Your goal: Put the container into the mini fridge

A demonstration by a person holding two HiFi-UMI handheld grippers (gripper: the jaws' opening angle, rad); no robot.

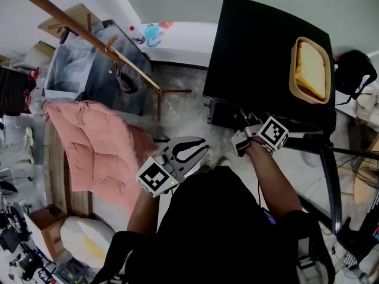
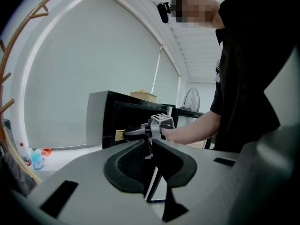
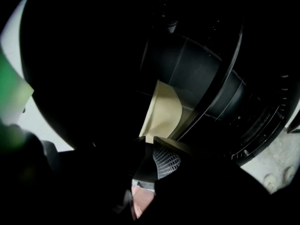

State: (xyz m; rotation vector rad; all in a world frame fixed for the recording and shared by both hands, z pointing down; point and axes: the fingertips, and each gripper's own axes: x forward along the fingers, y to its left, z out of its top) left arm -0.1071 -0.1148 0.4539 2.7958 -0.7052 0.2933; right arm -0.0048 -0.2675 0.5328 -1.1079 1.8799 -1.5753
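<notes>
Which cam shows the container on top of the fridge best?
Head view: the container sits whole, seen from above, on the mini fridge. Left gripper view shows it small, side-on. Right gripper view is too dark to tell.

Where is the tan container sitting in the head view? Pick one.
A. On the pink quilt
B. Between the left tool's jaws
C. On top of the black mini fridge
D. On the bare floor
C: the tan container rests on the flat top of the black mini fridge.
</notes>
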